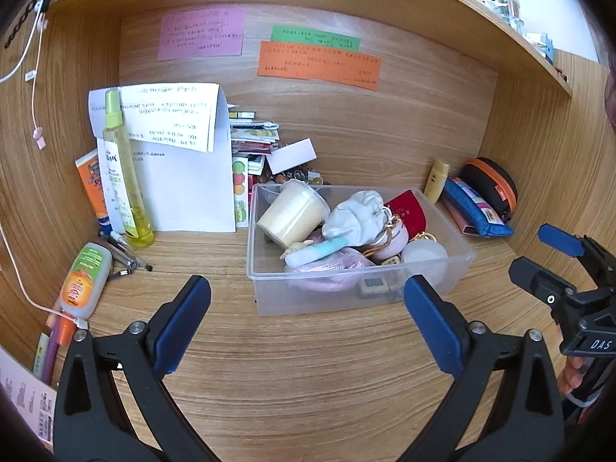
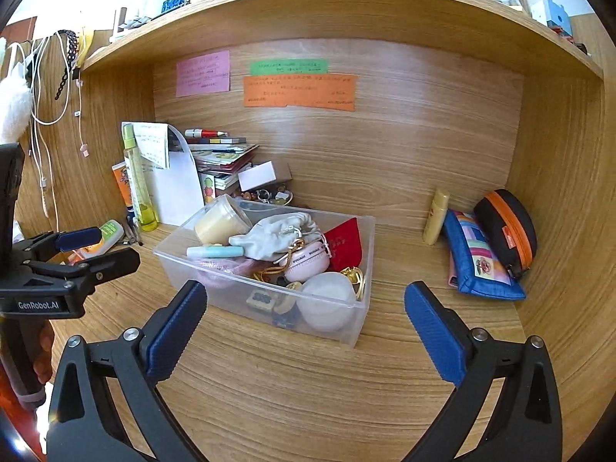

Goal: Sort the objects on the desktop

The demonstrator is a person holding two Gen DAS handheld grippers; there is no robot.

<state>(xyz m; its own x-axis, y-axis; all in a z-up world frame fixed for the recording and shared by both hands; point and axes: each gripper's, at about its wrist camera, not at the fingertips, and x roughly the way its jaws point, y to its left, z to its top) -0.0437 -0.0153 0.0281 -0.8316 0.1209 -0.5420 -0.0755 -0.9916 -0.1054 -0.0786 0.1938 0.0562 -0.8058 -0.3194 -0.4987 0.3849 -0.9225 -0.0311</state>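
A clear plastic box (image 1: pixel 358 269) of rectangular shape is seen on the wood-grain table (image 1: pixel 308 377), at 12 o'clock from the left tool (image 1: pixel 308 296). It is filled with a cream round jar (image 1: pixel 292 211), a soft grey cloth pouch (image 1: pixel 358 211) and a red booklet (image 1: pixel 408 211). Both the left tool and the right tool (image 2: pixel 306 304) are spread wide and nothing is held.

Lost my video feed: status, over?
Left gripper and right gripper open, empty. Clear bin full, on desk between them. Nothing in the way.
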